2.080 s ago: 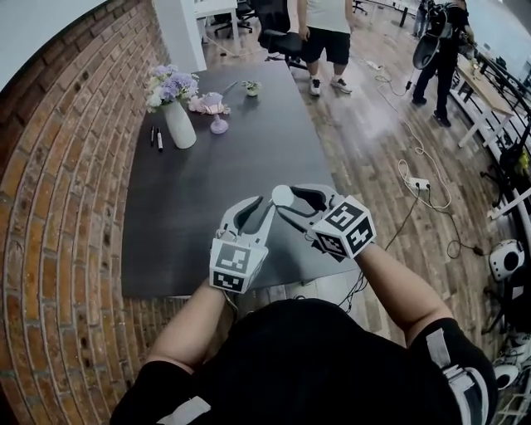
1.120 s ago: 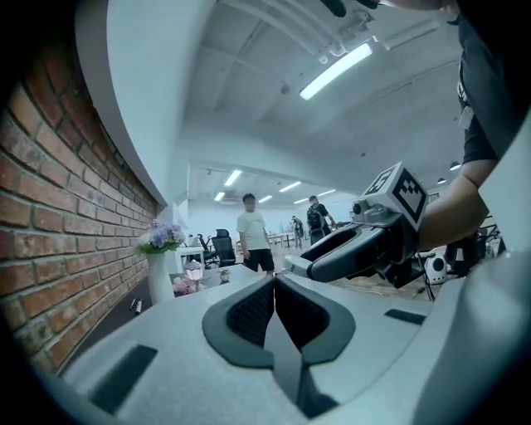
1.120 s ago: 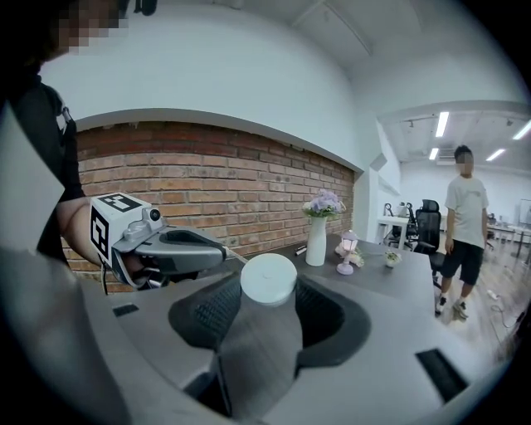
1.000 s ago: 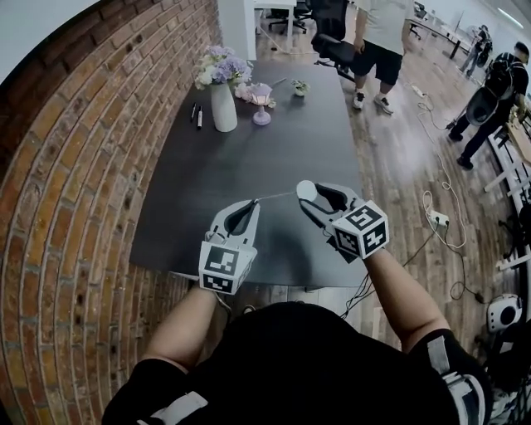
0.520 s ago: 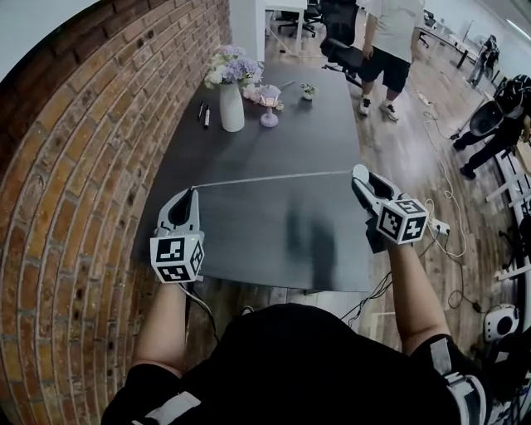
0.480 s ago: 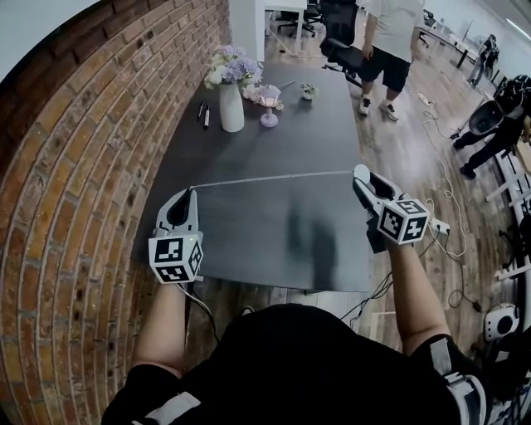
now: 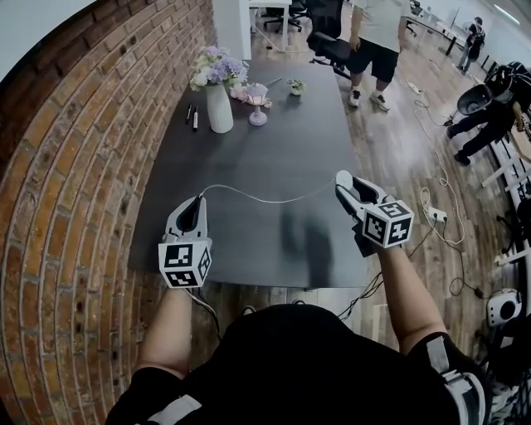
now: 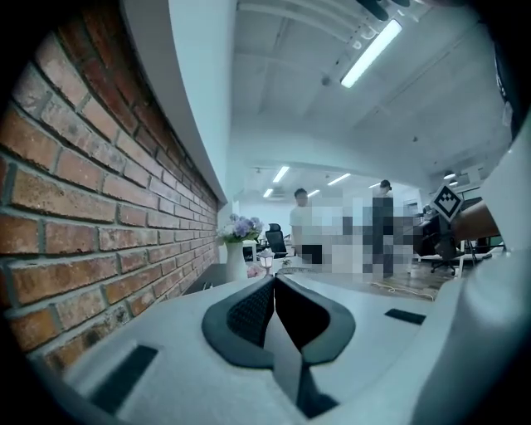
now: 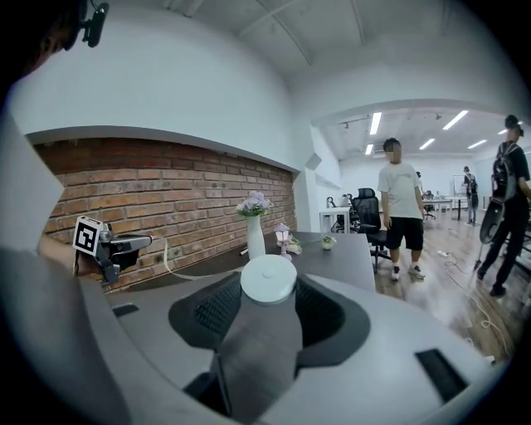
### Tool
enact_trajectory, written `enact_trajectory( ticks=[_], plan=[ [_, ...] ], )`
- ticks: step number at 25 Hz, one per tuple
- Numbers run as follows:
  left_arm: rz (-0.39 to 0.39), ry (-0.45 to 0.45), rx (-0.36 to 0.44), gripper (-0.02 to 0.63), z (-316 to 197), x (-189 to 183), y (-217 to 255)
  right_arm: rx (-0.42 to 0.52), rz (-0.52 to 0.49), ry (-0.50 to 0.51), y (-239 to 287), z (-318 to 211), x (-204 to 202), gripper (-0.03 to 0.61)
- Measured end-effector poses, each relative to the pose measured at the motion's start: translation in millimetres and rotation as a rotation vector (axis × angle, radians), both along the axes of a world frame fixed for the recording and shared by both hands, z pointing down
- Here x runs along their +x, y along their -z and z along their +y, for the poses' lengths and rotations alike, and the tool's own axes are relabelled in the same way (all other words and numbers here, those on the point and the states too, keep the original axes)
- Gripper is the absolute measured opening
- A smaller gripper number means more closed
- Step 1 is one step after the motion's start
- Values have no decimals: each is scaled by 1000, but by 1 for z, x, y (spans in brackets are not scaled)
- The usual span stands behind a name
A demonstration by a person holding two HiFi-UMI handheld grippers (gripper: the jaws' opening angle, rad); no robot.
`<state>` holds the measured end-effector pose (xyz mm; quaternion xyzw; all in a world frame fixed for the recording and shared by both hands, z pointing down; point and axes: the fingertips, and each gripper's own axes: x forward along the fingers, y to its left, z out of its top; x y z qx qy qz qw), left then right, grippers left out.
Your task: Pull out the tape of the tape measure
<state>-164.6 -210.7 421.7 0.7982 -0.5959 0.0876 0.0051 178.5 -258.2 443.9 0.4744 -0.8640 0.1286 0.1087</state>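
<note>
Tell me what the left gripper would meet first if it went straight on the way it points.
Probably the white flower vase at the far end of the table, just left of the line of the left gripper. Depth is unclear; it might pass it toward the small lamp.

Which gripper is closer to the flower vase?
Left. The left gripper is on the same side of the table as the vase; the right gripper is over the opposite side.

Open-plan office: swivel chair (image 7: 328, 46), white desks (image 7: 267, 7), ceiling strip lights (image 8: 371, 52), brick wall (image 7: 75, 166).
</note>
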Motion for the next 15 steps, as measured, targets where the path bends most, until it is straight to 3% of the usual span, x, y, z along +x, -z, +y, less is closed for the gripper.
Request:
enact_trajectory(
  ticks=[9, 12, 15],
  plan=[
    [-47, -31, -137, 12, 1, 3, -58, -115, 37, -4, -58, 8, 5, 204],
    [-72, -78, -250, 12, 8, 16, -104, -203, 79, -9, -105, 21, 6, 204],
    [-80, -70, -372, 12, 19, 21, -148, -275, 128, -2, -143, 35, 4, 204]
  ],
)
